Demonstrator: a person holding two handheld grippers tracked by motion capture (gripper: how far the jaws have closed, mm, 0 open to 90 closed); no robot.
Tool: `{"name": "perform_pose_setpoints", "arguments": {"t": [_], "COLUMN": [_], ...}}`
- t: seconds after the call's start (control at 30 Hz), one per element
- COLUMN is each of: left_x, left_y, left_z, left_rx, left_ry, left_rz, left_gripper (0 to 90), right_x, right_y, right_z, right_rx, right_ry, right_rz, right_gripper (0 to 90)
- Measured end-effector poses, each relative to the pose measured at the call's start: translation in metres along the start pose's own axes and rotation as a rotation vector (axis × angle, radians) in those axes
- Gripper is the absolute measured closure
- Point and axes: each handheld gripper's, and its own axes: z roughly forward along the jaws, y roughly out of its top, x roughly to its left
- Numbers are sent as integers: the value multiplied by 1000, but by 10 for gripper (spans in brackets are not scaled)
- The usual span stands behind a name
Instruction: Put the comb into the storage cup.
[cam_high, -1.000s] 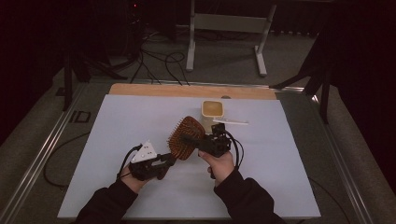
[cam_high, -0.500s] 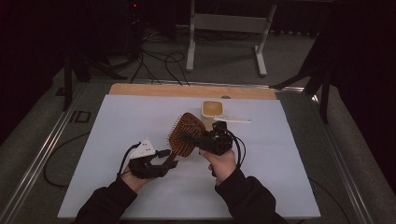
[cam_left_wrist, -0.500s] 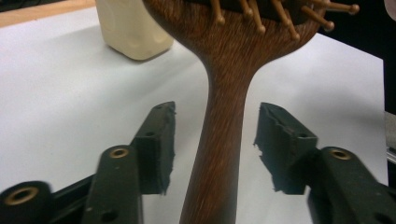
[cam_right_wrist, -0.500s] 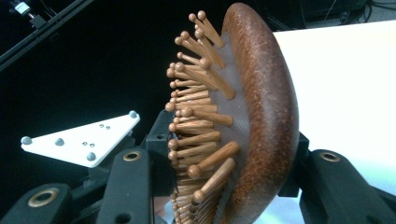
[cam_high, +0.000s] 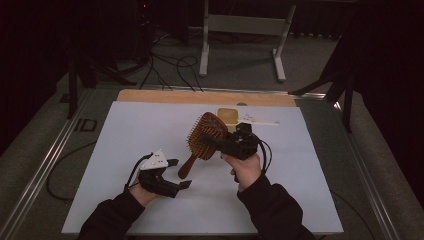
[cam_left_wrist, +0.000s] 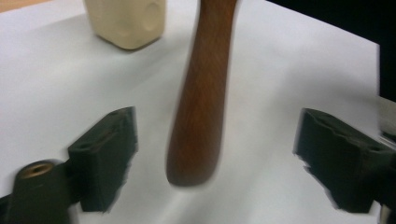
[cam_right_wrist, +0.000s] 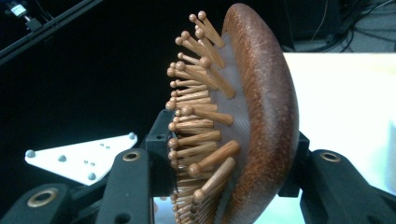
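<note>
Right hand-held gripper (cam_high: 212, 140) clamped on hairbrush (cam_high: 205, 137) | left hand-held gripper (cam_high: 180, 173) just opened, handle between

A: Any readable markings on the hairbrush (cam_high: 206, 134), either gripper, or the cream block (cam_left_wrist: 126, 21)?

B: None legible. Brush wood, bristles and gripper bodies carry no lettering; block face shows only shallow dimples.

A: The dark mark by the table (cam_high: 125, 125) edge?

B: Too small and dim to read.
</note>
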Motion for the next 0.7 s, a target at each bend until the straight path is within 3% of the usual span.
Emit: {"name": "perform_pose_setpoints", "arguments": {"t": [0.2,0.3,0.5,0.7], "left_x": [4,5,7,5], "left_y": [-1,-2,-5,-18], "left_z": [-7,-9,-13,-4], "left_rx": [-16,-21,-47,-3], "left_ry": [-4,23,26,11], "left_rz": [-1,7,3,17], "left_gripper": [1,0,1,1], "right_x": [-2,-3,-8,-9], "right_y": [15,20,30,43], "right_z": [-12,-16,-25,-34], "right_rx": [-30,-39,-54,-79], "right_ry": [-18,-30,-44,-60], "right_rz": [-25,-30,-41,-55], "right_gripper": [529,529,529,529]}}
